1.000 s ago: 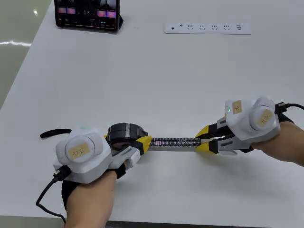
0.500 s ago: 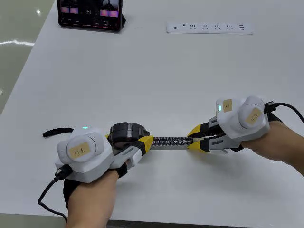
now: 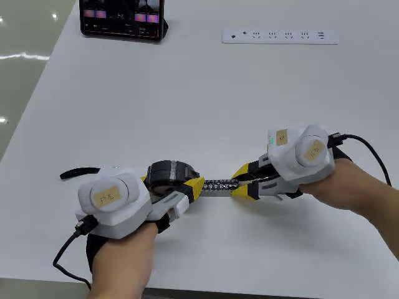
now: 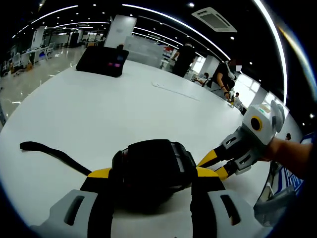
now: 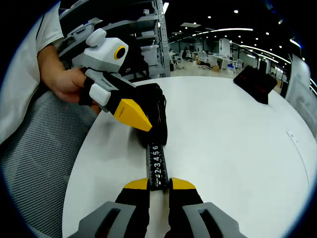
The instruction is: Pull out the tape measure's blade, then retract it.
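Observation:
A black tape measure case (image 3: 167,174) lies on the white table, and my left gripper (image 3: 187,188) is shut on it; the left gripper view shows the case (image 4: 151,171) squeezed between the yellow-tipped jaws. A short length of numbered blade (image 3: 218,185) runs from the case to my right gripper (image 3: 240,182), which is shut on the blade's end. The right gripper view shows the blade (image 5: 156,166) with its printed digits leading to the case (image 5: 154,106) and the left gripper (image 5: 130,113) beyond. A black wrist strap (image 3: 80,172) trails left of the case.
At the table's far edge stand a dark tablet (image 3: 122,17) on the left and a white power strip (image 3: 279,36) on the right. A cable (image 3: 368,156) runs off the right gripper and another (image 3: 67,249) off the left. A broad white tabletop (image 3: 187,99) lies beyond the grippers.
My right gripper has moved left toward the case with the blade's end, so the exposed blade is shorter. The left gripper and case have held their place.

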{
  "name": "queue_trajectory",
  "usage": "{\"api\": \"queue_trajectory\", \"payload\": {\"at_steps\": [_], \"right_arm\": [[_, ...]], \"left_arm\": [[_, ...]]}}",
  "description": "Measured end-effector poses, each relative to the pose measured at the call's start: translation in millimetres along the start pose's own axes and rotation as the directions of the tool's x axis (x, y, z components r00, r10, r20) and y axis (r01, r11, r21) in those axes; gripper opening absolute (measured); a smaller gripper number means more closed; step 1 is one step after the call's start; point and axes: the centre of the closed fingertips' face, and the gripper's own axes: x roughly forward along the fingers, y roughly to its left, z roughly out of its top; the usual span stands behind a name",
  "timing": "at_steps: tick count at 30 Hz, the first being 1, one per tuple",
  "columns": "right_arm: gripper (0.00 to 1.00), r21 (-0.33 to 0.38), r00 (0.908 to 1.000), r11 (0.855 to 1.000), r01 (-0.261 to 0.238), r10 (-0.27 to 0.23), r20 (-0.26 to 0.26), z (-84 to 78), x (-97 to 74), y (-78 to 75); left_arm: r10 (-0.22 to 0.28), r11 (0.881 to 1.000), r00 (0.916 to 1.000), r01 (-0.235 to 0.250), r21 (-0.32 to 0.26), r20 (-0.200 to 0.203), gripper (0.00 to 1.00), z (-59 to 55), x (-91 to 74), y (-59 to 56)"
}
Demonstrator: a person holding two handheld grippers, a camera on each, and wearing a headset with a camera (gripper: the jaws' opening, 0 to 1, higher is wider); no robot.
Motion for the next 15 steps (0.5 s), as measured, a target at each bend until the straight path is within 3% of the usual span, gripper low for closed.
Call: {"api": "queue_trajectory", "payload": {"at_steps": [15], "right_arm": [[0.11,-0.005,0.9996,1.0,-0.018,0.018,0.02,15.5,16.2,2.6]], "left_arm": [[-0.007,1.0,1.0,0.007,-0.003,0.006,0.58,0.3,-0.8,-0.7]]}}
